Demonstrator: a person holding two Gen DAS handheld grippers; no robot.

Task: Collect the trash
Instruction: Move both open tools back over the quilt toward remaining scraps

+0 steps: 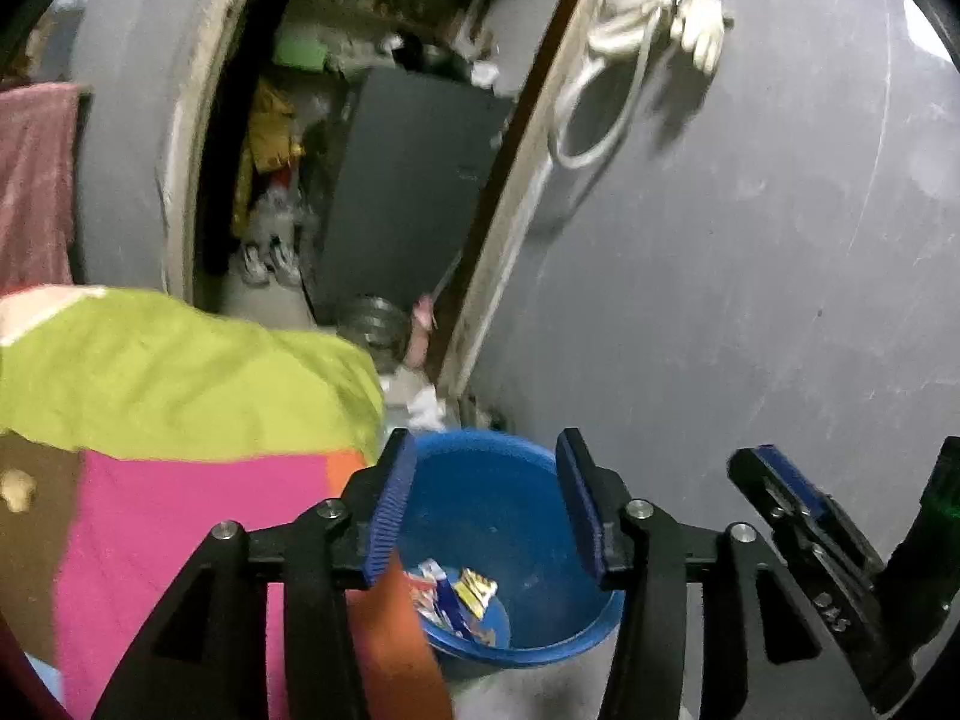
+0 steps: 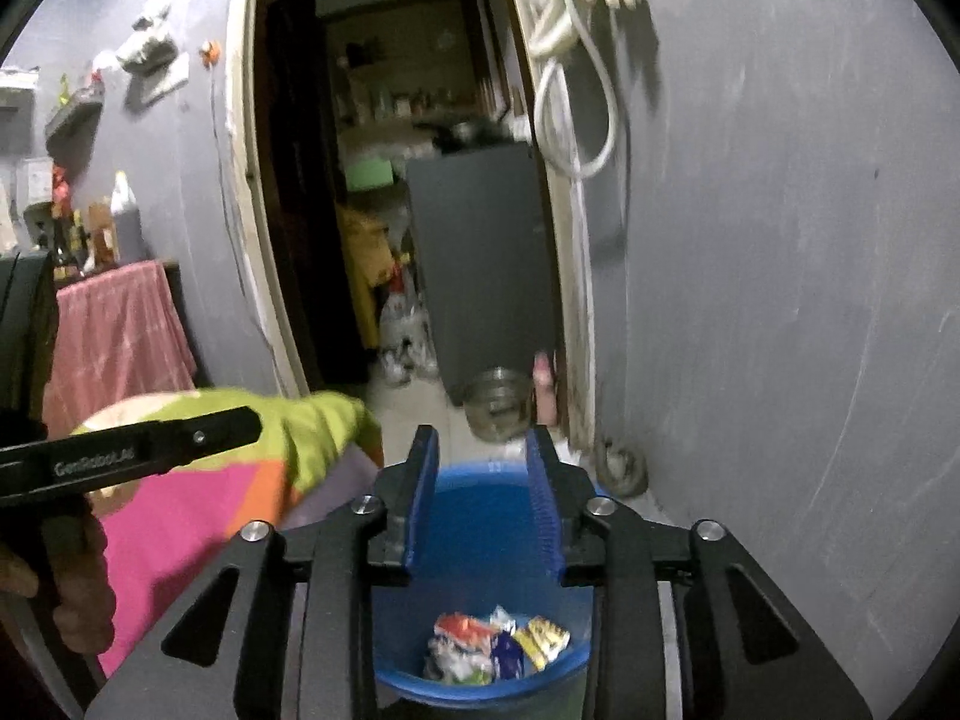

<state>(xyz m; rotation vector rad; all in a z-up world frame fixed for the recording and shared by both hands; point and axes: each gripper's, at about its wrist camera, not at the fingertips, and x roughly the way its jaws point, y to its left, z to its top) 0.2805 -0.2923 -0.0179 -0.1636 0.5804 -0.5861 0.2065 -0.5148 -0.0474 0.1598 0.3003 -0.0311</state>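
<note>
A blue plastic bin [image 1: 510, 516] stands on the floor by the grey wall, with several crumpled snack wrappers [image 1: 456, 597] at its bottom. My left gripper [image 1: 486, 504] hangs above the bin, open and empty. The right gripper's fingers [image 1: 798, 510] show at the lower right of the left wrist view. In the right wrist view the same bin [image 2: 480, 540] lies below my right gripper [image 2: 483, 510], which is open and empty, with the wrappers [image 2: 498, 648] under it. The left gripper's body [image 2: 126, 450] crosses the left side.
A bed or cushion with a green, pink and orange cover [image 1: 180, 420] lies left of the bin. A doorway [image 2: 420, 210] ahead opens onto a cluttered room with a dark cabinet [image 2: 486, 264] and a steel pot [image 2: 498, 402]. White cable [image 2: 576, 60] hangs on the grey wall.
</note>
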